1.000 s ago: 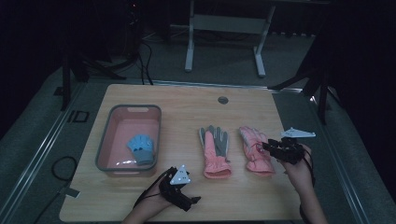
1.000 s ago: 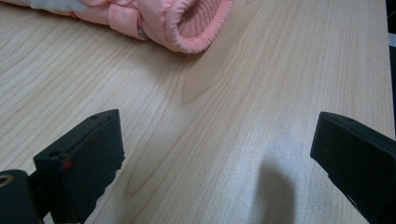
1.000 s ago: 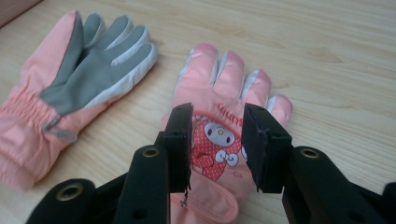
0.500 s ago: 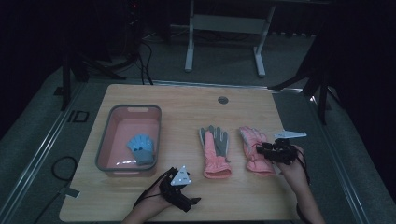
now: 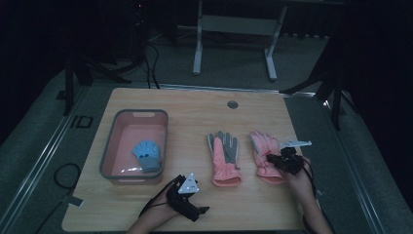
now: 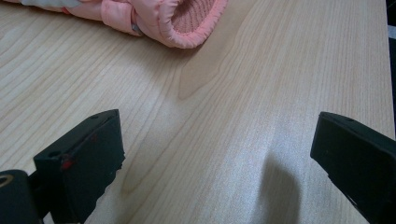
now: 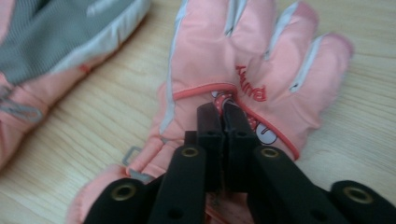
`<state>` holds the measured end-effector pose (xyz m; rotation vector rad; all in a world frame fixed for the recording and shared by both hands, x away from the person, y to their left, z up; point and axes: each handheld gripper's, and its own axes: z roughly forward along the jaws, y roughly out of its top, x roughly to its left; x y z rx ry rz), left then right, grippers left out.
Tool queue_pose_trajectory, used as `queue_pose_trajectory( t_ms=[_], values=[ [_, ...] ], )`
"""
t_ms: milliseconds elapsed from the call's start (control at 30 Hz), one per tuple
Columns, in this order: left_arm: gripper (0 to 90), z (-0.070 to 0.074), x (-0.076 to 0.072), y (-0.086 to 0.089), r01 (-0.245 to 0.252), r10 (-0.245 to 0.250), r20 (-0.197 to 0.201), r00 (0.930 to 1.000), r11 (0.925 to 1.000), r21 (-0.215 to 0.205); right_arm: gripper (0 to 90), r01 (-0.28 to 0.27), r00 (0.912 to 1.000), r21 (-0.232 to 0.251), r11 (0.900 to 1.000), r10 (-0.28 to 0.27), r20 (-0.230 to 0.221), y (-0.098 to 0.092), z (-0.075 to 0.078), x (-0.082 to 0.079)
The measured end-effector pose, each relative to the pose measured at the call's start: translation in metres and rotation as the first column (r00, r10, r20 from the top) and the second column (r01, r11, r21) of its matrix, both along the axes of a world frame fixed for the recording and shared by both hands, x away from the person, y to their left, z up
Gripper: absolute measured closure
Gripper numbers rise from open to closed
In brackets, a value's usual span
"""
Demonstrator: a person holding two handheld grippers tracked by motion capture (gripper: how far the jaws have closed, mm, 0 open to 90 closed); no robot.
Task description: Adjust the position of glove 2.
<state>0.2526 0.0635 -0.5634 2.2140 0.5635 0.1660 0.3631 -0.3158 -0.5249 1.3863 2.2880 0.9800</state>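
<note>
A pink glove lies back up at the right of the wooden table. My right gripper has just been closing, and its jaws now meet on a pinch of that glove's back near the red lettering, so the right gripper is shut on the fabric. Its mate lies palm up, grey palm showing, just left of it. My left gripper rests near the front edge, open and empty. In the left gripper view, the left gripper faces bare wood with the glove's cuff beyond.
A pink bin with a grey rim stands at the table's left and holds a small blue glove. A round cable hole sits near the far edge. Dark floor and stand legs lie beyond the table.
My right gripper has come down onto the right pink glove and its hand sits lower and closer to the glove. The left hand has stayed put.
</note>
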Motion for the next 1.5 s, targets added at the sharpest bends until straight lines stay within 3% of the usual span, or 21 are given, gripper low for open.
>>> queue_pose_trajectory(
  t_ms=[100, 300, 333, 433, 533, 567, 700, 1033, 1100, 1133, 1200, 1433, 1500],
  values=[
    [2.9, 0.000, 0.000, 0.000, -0.003, 0.003, -0.003, 1.0000, 1.0000, -0.004, 89.0, 0.033, 0.9993, 0.010, 0.999, -0.033, 0.018, 0.000, 0.011, -0.005],
    [2.9, 0.000, 0.000, 0.000, -0.003, 0.003, 0.002, 1.0000, 1.0000, -0.002, 89.0, 0.048, 0.9972, 0.010, 0.999, -0.048, 0.057, 0.008, 0.038, -0.012],
    [2.9, 0.000, 0.000, 0.000, -0.005, 0.005, 0.002, 1.0000, 1.0000, -0.004, 89.0, 0.056, 0.9948, 0.011, 0.998, -0.057, 0.085, 0.015, 0.055, -0.017],
    [2.9, 0.000, 0.000, 0.000, -0.006, 0.006, 0.002, 1.0000, 1.0000, -0.002, 89.0, 0.088, 0.9895, 0.010, 0.996, -0.089, 0.114, 0.026, 0.073, -0.022],
    [2.9, 0.000, 0.001, 0.000, -0.004, 0.004, 0.002, 1.0000, 1.0000, -0.003, 89.0, 0.091, 0.9881, 0.016, 0.996, -0.093, 0.122, 0.030, 0.079, -0.024],
    [2.9, 0.000, 0.001, 0.000, -0.006, 0.006, 0.002, 1.0000, 1.0000, -0.004, 89.0, 0.090, 0.9866, 0.032, 0.995, -0.094, 0.133, 0.041, 0.091, -0.027],
    [2.9, 0.001, 0.000, 0.001, -0.005, 0.005, 0.004, 1.0000, 1.0000, -0.007, 89.0, 0.063, 0.9866, 0.063, 0.996, -0.071, 0.147, 0.065, 0.105, -0.031],
    [2.9, 0.001, 0.000, 0.001, -0.003, 0.003, 0.007, 1.0000, 0.9999, -0.010, 89.0, -0.004, 0.9921, 0.099, 0.995, -0.009, 0.125, 0.120, 0.101, -0.038],
    [2.9, 0.001, 0.000, 0.001, -0.004, 0.004, 0.004, 1.0000, 0.9999, -0.012, 89.0, -0.004, 0.9921, 0.099, 0.995, -0.009, 0.125, 0.120, 0.101, -0.038],
    [2.9, 0.001, 0.000, 0.001, -0.005, 0.005, 0.002, 1.0000, 0.9999, -0.016, 89.0, -0.005, 0.9933, 0.086, 0.996, -0.005, 0.116, 0.132, 0.093, -0.038],
    [2.9, 0.001, 0.000, 0.001, -0.003, 0.003, 0.005, 1.0000, 0.9999, -0.014, 89.0, 0.000, 0.9941, 0.071, 0.997, -0.008, 0.108, 0.137, 0.087, -0.037],
    [2.9, 0.001, 0.000, 0.002, 0.000, 0.000, 0.006, 1.0000, 1.0000, -0.010, 88.7, 0.022, 0.9985, 0.043, 0.999, -0.024, 0.050, 0.146, 0.060, -0.030],
    [2.9, 0.001, 0.000, 0.002, 0.000, 0.000, 0.006, 1.0000, 1.0000, -0.010, 88.7, 0.021, 0.9986, 0.040, 0.999, -0.023, 0.048, 0.147, 0.058, -0.030]
  ],
)
